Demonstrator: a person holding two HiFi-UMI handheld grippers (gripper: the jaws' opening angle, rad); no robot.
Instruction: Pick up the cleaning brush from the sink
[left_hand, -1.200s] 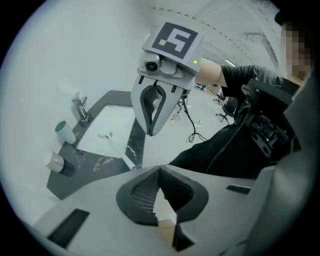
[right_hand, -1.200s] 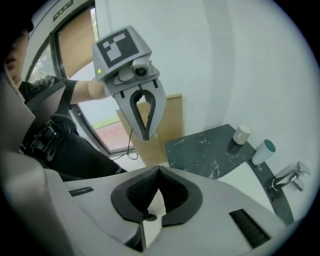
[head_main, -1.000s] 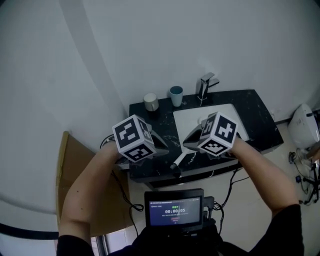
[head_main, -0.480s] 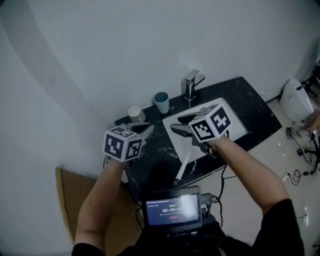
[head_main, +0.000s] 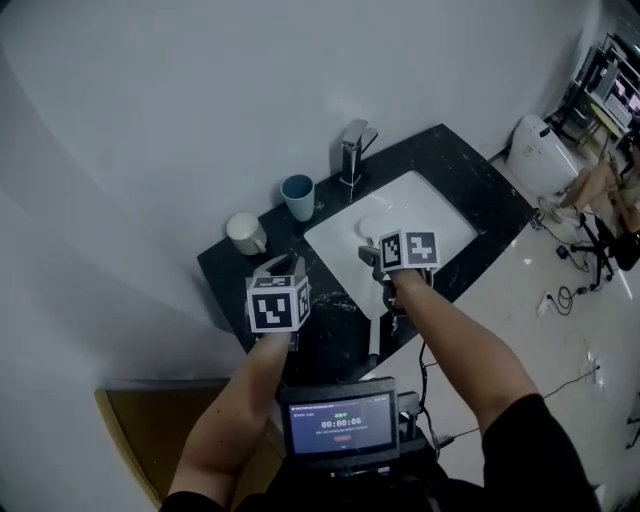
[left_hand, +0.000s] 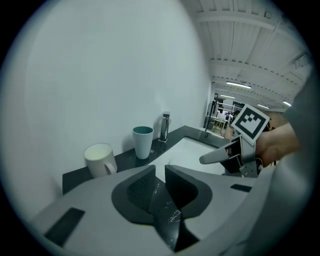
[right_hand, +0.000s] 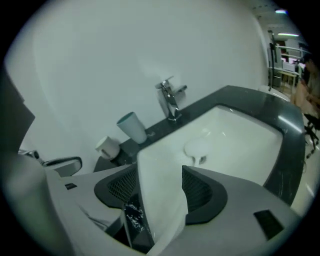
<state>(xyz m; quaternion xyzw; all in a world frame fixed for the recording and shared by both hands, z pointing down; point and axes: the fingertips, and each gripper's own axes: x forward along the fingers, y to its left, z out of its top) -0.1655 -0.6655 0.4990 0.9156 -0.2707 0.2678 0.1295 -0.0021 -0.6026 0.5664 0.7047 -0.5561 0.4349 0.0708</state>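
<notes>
The cleaning brush (head_main: 372, 338) shows as a thin white handle with a dark tip, lying across the sink's front rim and the counter edge; its head is hidden under my right hand. My right gripper (head_main: 376, 262) hangs over the front left corner of the white sink (head_main: 440, 215), pointing down. Its jaws (right_hand: 157, 187) are opening, with only the basin wall seen between them. My left gripper (head_main: 278, 264) hovers over the black counter left of the sink, its jaws (left_hand: 161, 175) together on nothing. A round white thing (right_hand: 197, 147) sits in the basin.
A white mug (head_main: 244, 233), a teal cup (head_main: 297, 196) and a chrome faucet (head_main: 352, 150) stand along the back of the black counter (head_main: 480, 170). A small screen (head_main: 340, 420) sits just below the counter front. A white appliance (head_main: 540, 150) stands on the floor at right.
Both grippers have moved forward and down toward the counter. The right one has rolled and gone over the sink's front corner, and its jaws have spread apart.
</notes>
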